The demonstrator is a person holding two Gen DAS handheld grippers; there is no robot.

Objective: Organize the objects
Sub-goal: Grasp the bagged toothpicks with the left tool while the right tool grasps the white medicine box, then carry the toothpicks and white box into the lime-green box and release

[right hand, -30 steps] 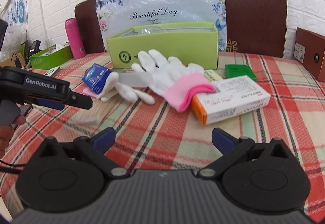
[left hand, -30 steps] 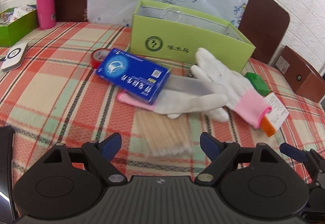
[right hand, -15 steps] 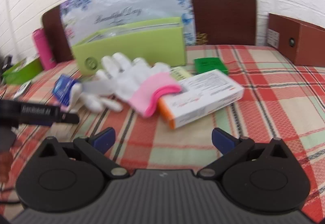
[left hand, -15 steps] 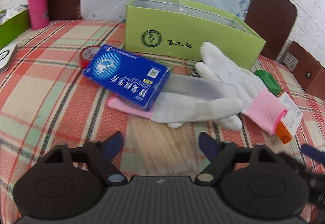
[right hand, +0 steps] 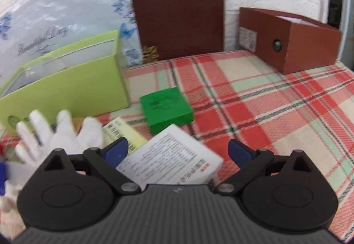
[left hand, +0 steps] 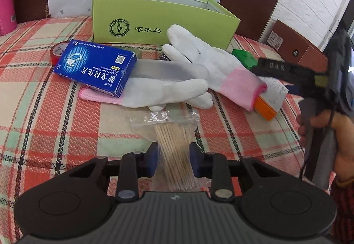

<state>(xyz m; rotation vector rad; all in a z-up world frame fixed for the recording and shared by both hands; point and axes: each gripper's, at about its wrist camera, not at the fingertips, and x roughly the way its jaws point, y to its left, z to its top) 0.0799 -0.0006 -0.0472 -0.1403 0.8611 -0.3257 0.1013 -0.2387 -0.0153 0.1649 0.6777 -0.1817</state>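
The left tongs (left hand: 173,161) are closing on the bag of sticks (left hand: 174,151) lying on the desk (left hand: 44,111) (a lift looks next), while the right tongs (right hand: 178,151), spread wide, are straddling the white box (right hand: 174,160).

Your swab bag (left hand: 174,133), clear plastic around pale sticks, lies flat on the plaid cloth. Two white gloves (left hand: 199,67) with pink cuffs overlap behind it. A blue box (left hand: 95,69) rests on the left glove; a white-orange box (left hand: 271,98) lies under the right cuff.
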